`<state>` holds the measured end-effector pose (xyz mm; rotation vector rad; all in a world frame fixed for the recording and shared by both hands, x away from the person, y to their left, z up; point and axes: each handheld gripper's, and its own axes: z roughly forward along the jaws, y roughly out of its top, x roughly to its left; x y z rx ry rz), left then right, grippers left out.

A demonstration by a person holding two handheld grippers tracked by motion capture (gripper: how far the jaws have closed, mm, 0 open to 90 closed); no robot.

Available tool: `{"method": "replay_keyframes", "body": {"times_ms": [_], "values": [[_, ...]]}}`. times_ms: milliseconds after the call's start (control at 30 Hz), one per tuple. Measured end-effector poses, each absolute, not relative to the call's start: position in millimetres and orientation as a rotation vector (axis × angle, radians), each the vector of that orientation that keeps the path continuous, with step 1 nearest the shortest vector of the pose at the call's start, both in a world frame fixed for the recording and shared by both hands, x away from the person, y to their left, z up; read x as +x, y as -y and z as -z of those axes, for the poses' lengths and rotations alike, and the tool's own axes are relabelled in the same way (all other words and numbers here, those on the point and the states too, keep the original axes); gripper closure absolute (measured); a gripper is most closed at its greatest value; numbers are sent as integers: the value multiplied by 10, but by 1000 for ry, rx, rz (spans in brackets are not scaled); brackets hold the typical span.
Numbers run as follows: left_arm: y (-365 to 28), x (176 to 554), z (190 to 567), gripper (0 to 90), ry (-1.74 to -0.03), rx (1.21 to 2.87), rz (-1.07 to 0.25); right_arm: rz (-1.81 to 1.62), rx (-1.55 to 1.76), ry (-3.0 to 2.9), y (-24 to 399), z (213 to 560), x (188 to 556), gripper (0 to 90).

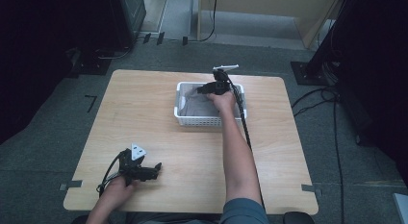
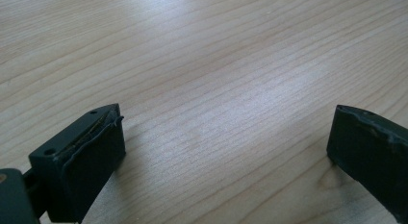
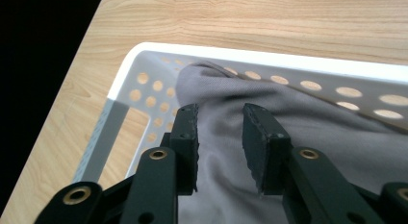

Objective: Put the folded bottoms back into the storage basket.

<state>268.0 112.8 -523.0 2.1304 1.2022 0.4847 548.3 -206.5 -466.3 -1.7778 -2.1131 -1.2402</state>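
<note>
A white perforated basket point(image 1: 199, 121) stands at the far middle of the wooden table point(image 1: 139, 108), with a grey cloth point(image 1: 190, 106) bundled inside. My right gripper point(image 1: 202, 89) hangs over the basket's far left part and points down into it. In the right gripper view its jaws point(image 3: 220, 111) stand a little apart just above the grey cloth point(image 3: 312, 137), with a clear gap between the pads, near the basket's rounded corner point(image 3: 139, 51). My left gripper point(image 1: 157, 169) rests on the table near the front left. Its jaws point(image 2: 226, 113) are wide open over bare wood.
Cables trail from both grippers across the table. Dark equipment stands and floor cables surround the table at the left, back and right. The basket's walls rise around the right gripper's tips.
</note>
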Motion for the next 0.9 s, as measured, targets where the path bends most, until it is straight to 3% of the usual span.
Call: {"method": "replay_keyframes", "body": {"times_ms": [433, 900], "values": [[-1129, 2681, 5230, 0, -1201, 2131, -486, 1159, -1790, 2162, 1989, 4897, 5554, 595], [-1128, 2680, 5230, 0, -1202, 2131, -486, 1252, -1703, 2233, 2166, 4454, 5193, 508]]}}
